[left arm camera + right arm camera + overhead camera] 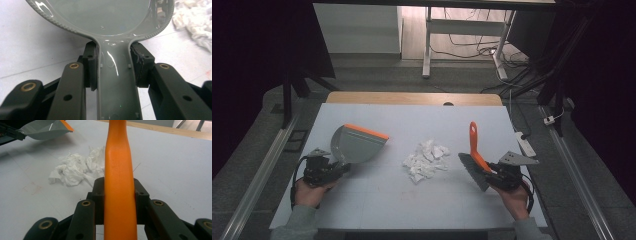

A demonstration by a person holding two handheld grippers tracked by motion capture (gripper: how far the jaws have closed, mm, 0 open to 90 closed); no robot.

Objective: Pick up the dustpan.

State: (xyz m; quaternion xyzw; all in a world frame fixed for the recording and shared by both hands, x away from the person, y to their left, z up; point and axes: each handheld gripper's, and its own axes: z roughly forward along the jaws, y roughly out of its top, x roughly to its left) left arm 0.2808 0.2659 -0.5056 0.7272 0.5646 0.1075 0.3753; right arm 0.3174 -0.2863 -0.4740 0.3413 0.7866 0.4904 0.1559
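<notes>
High view shows the left gripper [343,168] clamped on the grey dustpan [357,145] handle, the right gripper [490,172] clamped on the orange brush [475,155]. Crumpled paper scraps [426,160] lie between the 2. Light scraps could scatter if swept too briskly.

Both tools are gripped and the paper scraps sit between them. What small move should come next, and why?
Probably lower the dustpan so its orange lip rests on the table beside the paper scraps. The left gripper holds its handle, the right gripper holds the brush, and the pile lies loose between them, unswept.
</notes>
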